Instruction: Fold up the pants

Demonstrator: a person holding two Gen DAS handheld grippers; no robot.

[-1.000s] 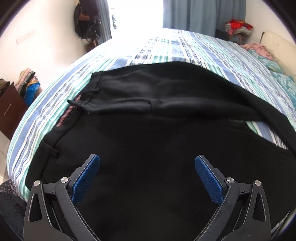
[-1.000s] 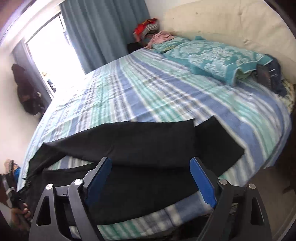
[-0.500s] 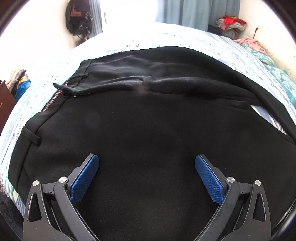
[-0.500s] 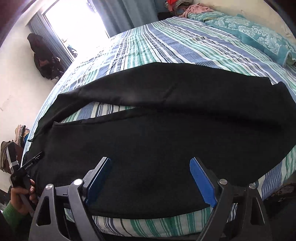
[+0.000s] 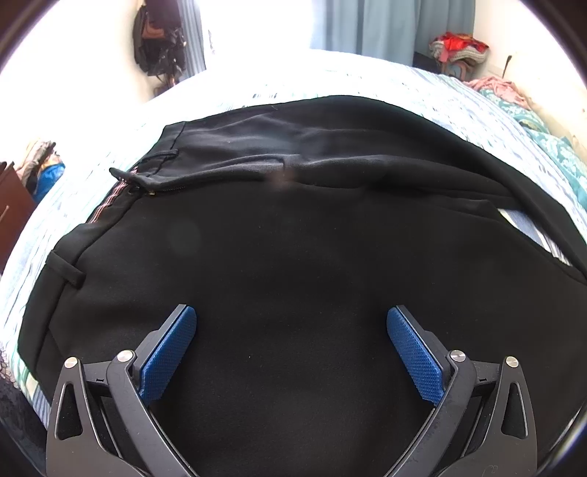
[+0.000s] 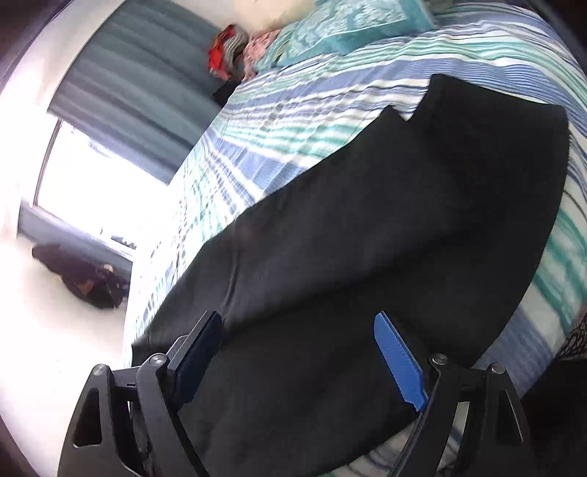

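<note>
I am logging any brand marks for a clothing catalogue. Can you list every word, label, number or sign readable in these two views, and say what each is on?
None: no readable text in either view.
The black pants show no label or tag; the trim inside the waistband is a striped pattern, not lettering.
The striped bedsheet and patterned pillow carry only patterns.

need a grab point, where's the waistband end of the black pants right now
In the left wrist view the waistband of the black pants lies at the left, on the striped bed sheet, ahead-left of the open left gripper.
</note>
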